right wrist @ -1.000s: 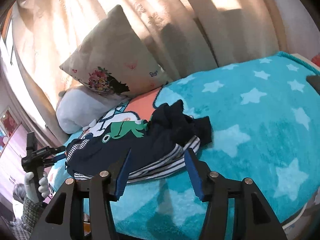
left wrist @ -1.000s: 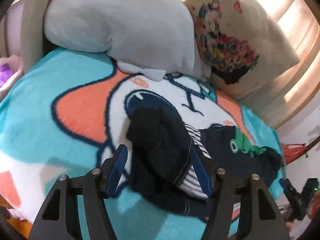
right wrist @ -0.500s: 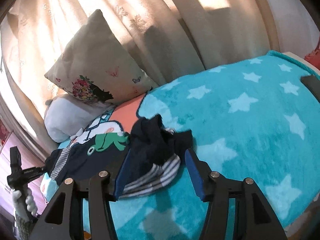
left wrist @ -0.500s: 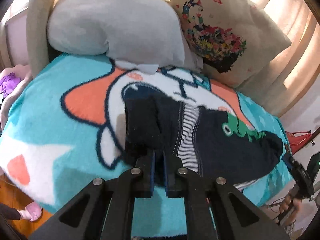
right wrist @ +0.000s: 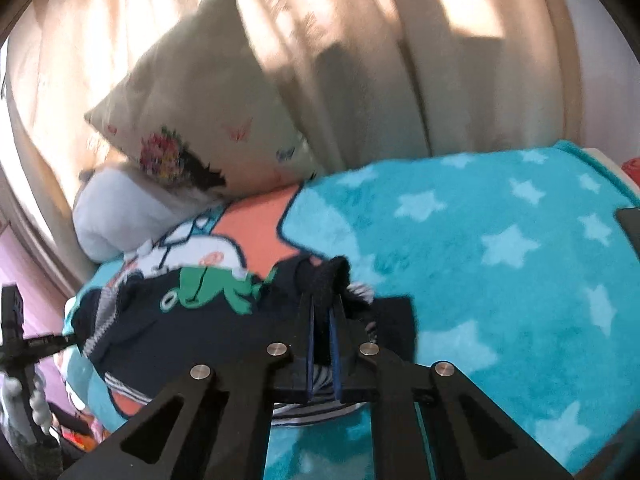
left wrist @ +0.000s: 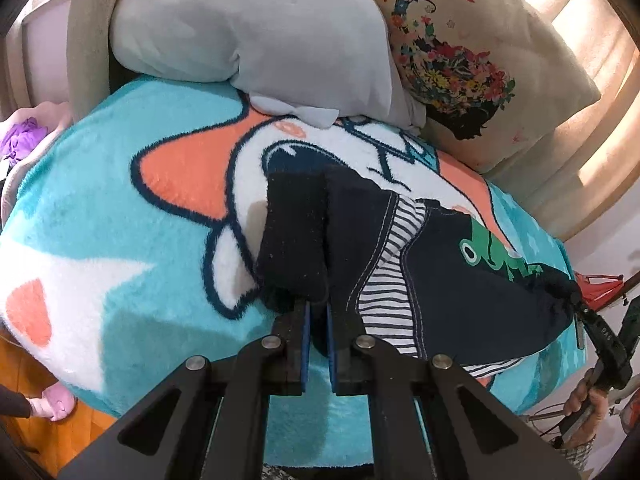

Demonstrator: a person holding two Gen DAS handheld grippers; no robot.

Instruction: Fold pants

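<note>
the pants [left wrist: 472,280], dark navy with a striped inner lining and a green frog print, are lying stretched across the turquoise blanket [left wrist: 120,208] on the bed, over its orange and white cartoon patch. the left gripper [left wrist: 316,320] is clamping its blue-padded fingers [left wrist: 305,336] on a dark folded end of the pants, with cloth bulging up between and above them. the right gripper [right wrist: 322,320] is pinching the opposite end, its fingers [right wrist: 335,344] pressed together on a bunched dark fold that is sticking up past the tips; this view is blurred. between the two grips the pants are lying fairly flat, frog print facing up. behind them, a grey pillow [left wrist: 256,28] is resting on the blanket's edge, and a cream cushion [left wrist: 472,48] with a flower design is leaning just beside it against the sunlit curtain [right wrist: 360,40]. white stars are dotting the blanket to the right of the pants in the right wrist view.
</note>
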